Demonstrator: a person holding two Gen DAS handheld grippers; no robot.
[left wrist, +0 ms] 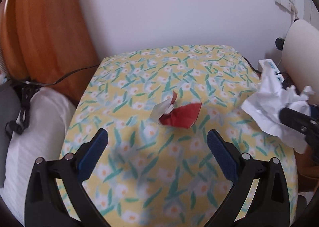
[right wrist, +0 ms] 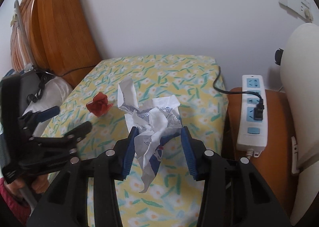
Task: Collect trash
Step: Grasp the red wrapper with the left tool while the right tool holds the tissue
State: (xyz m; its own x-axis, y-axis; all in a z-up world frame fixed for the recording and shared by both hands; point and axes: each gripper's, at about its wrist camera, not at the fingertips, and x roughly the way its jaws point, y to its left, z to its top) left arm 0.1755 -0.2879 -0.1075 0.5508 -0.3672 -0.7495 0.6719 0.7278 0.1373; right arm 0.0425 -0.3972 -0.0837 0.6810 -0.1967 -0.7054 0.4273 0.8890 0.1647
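Observation:
A crumpled red wrapper (left wrist: 180,115) with a white torn end lies on the flowered yellow cloth (left wrist: 139,167) covering a small table. My left gripper (left wrist: 157,137) is open and empty, just short of the wrapper. The wrapper also shows in the right wrist view (right wrist: 99,104). My right gripper (right wrist: 159,130) holds a crumpled white paper (right wrist: 153,119) with blue print between its blue pads, above the cloth (right wrist: 179,79). The paper also shows at the right of the left wrist view (left wrist: 273,105). The left gripper shows at the left of the right wrist view (right wrist: 69,119).
A wooden headboard (right wrist: 59,27) stands at the left by the wall. White bedding (left wrist: 37,127) lies left of the table. A white power strip (right wrist: 252,111) with a black plug lies on a wooden surface at the right, beside a large white rounded object (right wrist: 301,91).

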